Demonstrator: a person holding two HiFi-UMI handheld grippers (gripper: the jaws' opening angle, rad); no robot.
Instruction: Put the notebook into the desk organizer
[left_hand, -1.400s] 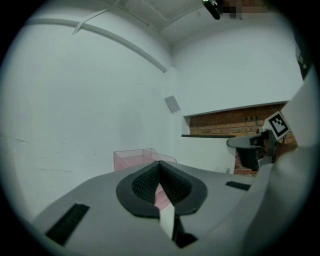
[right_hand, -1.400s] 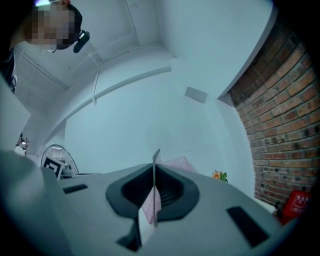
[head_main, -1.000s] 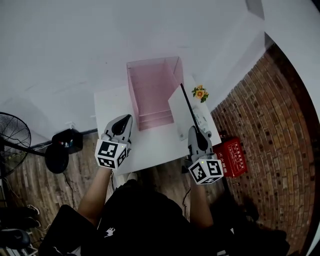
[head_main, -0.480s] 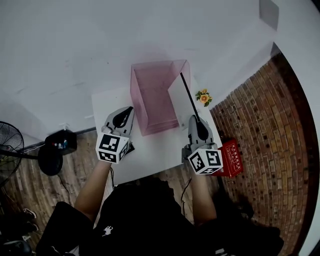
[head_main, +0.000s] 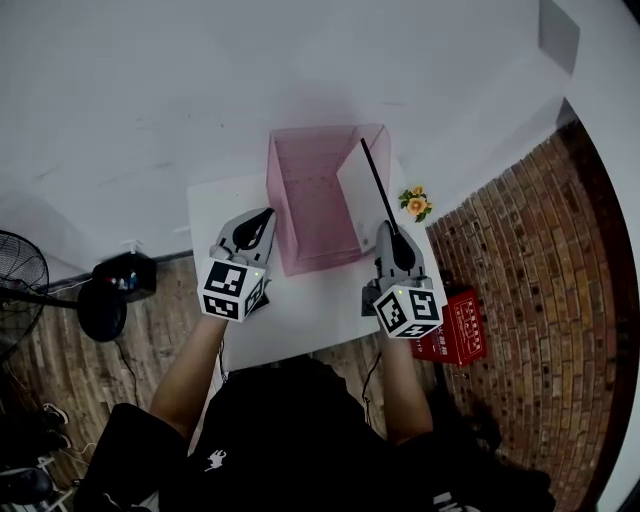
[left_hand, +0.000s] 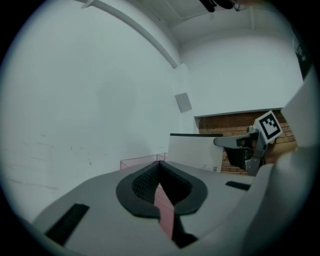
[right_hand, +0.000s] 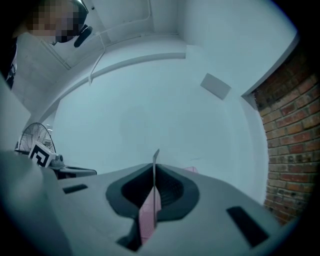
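Note:
A pink see-through desk organizer (head_main: 310, 200) stands at the back of the white table (head_main: 300, 310). My right gripper (head_main: 390, 238) is shut on the lower edge of the notebook (head_main: 356, 198) and holds it upright, white cover facing left, over the organizer's right side. In the right gripper view the notebook (right_hand: 155, 165) shows as a thin edge between the jaws. The left gripper (head_main: 262, 222) hovers just left of the organizer, jaws together and empty. The left gripper view shows the notebook (left_hand: 195, 152), the right gripper (left_hand: 240, 147) and the organizer's rim (left_hand: 140, 161).
A small orange flower (head_main: 415, 203) sits at the table's right edge. Beyond it runs a brick wall (head_main: 540, 300), and a red box (head_main: 455, 325) lies below on the floor. To the left, a black fan (head_main: 20, 290) and a black case (head_main: 120, 280) stand on the floor.
Both grippers have moved forward toward the organizer. The upright notebook has shifted left from beside the organizer to over its right side.

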